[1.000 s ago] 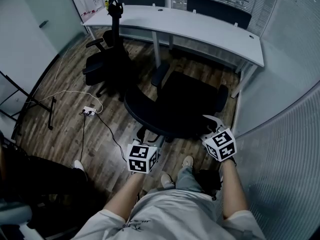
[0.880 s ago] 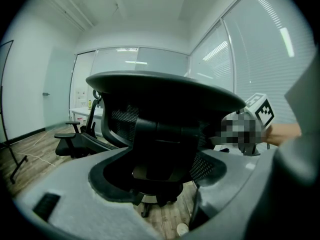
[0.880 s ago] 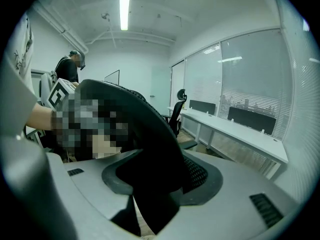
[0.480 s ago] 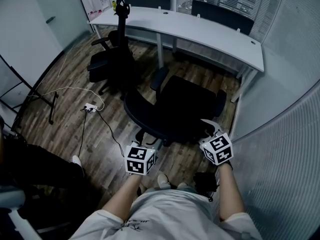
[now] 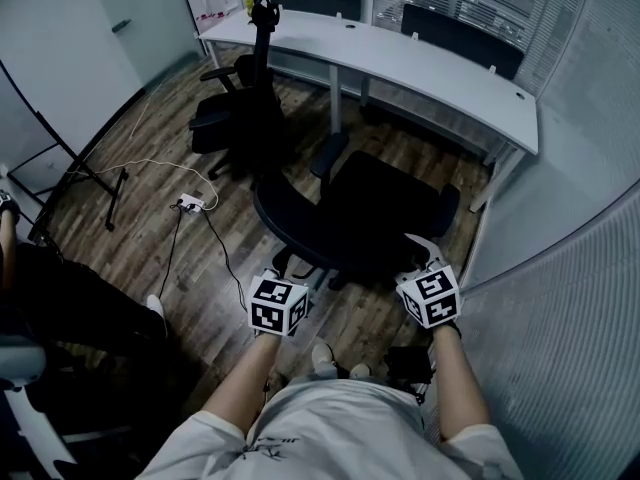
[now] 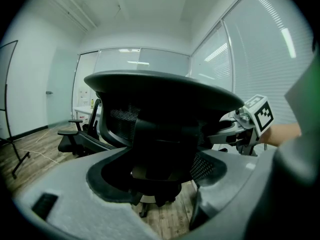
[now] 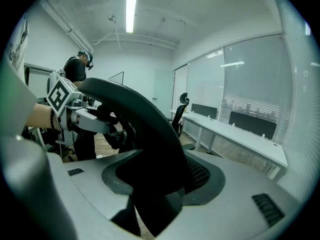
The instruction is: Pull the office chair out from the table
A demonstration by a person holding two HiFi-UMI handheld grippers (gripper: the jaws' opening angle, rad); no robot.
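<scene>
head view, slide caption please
The left gripper and right gripper hold the office chair by its back, before the desk

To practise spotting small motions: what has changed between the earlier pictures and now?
The office chair has come slightly toward the person, away from the table, and the person's feet have stepped back. The left gripper and right gripper keep their hold on its backrest. The second chair stayed put.

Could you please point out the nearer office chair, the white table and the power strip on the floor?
office chair (image 5: 390,203), head view, on its seat.
white table (image 5: 430,63), head view, on the bare tabletop.
power strip (image 5: 190,204), head view, on its white body.
</scene>
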